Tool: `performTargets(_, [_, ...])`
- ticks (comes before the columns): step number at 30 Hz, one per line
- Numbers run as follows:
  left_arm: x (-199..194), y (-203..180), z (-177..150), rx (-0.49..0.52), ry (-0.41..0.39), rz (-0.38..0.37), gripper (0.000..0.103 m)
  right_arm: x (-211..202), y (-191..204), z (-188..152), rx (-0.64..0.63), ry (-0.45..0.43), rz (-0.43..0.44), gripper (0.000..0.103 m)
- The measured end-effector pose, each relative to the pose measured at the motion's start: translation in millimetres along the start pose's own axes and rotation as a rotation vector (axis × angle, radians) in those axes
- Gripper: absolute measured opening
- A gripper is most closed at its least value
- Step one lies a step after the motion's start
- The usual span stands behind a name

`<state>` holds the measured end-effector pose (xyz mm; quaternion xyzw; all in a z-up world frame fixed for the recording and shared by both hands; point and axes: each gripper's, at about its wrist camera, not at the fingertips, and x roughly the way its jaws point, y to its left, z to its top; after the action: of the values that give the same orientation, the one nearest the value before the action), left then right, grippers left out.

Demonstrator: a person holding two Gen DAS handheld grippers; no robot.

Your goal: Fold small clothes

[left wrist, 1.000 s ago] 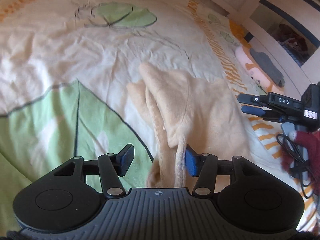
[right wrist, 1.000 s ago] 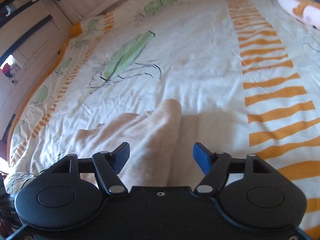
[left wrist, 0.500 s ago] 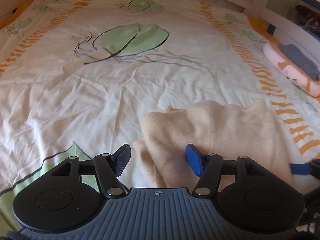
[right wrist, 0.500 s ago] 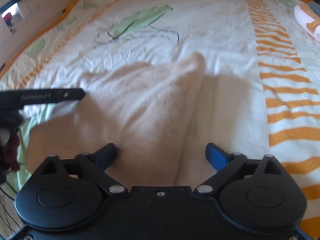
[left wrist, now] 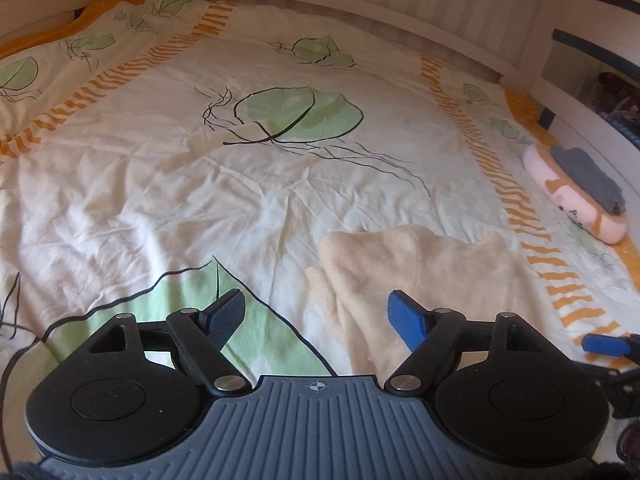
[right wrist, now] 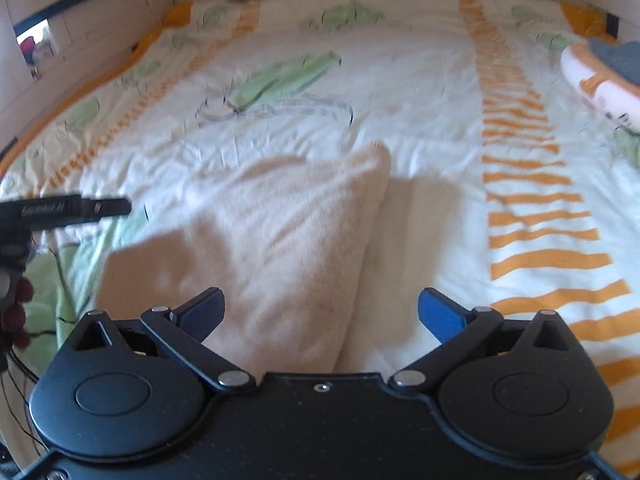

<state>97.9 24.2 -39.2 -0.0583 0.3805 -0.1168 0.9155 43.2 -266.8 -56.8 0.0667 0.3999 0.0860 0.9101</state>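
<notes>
- The cream garment (left wrist: 420, 276) lies on the bedspread (left wrist: 240, 184), partly folded, with one layer lapped over another.
- Left gripper (left wrist: 316, 312): jaws stand wide apart and hold nothing. The garment lies ahead of it and off to its right; the right fingertip (left wrist: 404, 316) shows over the cloth's near edge, the left fingertip over bare green print. Contact with the cloth cannot be confirmed from this view.
- Right gripper (right wrist: 320, 308): jaws also spread wide and empty. The garment (right wrist: 272, 240) lies directly ahead and slightly to its left, filling most of the gap between the fingertips.
- Long axis: seen from the right gripper, the cloth runs away from the tongs, from a broad near end to a narrower far corner (right wrist: 376, 156). The raised fold ridge follows this same line on the cloth's right side.
- Nearer tool: the right gripper appears better centred on the garment; the left gripper sits at its left margin.
- Judgement: the next fold probably requires both tongs to take the near end and carry it along the long axis toward the far corner.
- A plush toy (left wrist: 576, 196) with a grey folded item (left wrist: 588, 176) on it lies well apart, far right of both tongs.
</notes>
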Motion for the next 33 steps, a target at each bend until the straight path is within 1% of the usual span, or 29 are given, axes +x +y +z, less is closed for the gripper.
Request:
performTargets(4, [-36,-16,-12,-0.008,-0.041,-0.035,0.078,-28,5,-4,0.049,-0.069,-0.03,0.103])
performTargets(6, [-49,-26,-16,-0.013,-0.047,-0.027,0.078,-38,6,-8,0.076,-0.075,-0.033,0.103])
performTargets(7, [-56,-31,-18,-0.011,-0.048,-0.01,0.078,-41,7,-9,0.085,-0.074,-0.035,0.103])
performTargets(8, [-62,-37,-19,-0.006,-0.048,0.024,0.077,-45,8,-11,0.087,-0.073,-0.036,0.103])
performTargets(11, [-76,-54,-22,0.05,-0.068,0.144,0.078,-53,15,-16,0.08,-0.071,-0.055,0.103])
performTargets(12, [-79,-59,-23,0.074,-0.078,0.171,0.078,-55,17,-17,0.075,-0.076,-0.059,0.103])
performTargets(14, [-83,-65,-23,0.096,-0.085,0.195,0.078,-60,22,-19,0.064,-0.078,-0.063,0.102])
performTargets(16, [-82,-69,-22,0.093,-0.055,0.185,0.078,-62,26,-20,0.071,-0.062,-0.095,0.102])
performTargets(18, [-80,-70,-24,0.08,-0.015,0.171,0.078,-63,29,-19,0.085,-0.041,-0.157,0.102])
performTargets(19, [-80,-71,-25,0.077,0.0,0.17,0.078,-63,31,-19,0.085,-0.03,-0.189,0.102])
performTargets(21, [-78,-72,-29,0.077,0.031,0.185,0.077,-65,33,-19,0.075,-0.029,-0.22,0.102])
performTargets(23, [-76,-74,-34,0.077,0.066,0.21,0.077,-68,34,-20,0.064,-0.036,-0.217,0.102])
performTargets(28, [-70,-75,-45,0.074,0.133,0.202,0.077,-67,36,-19,0.062,-0.02,-0.168,0.102])
performTargets(33, [-67,-75,-51,0.075,0.166,0.207,0.077,-64,36,-20,0.065,0.004,-0.165,0.102])
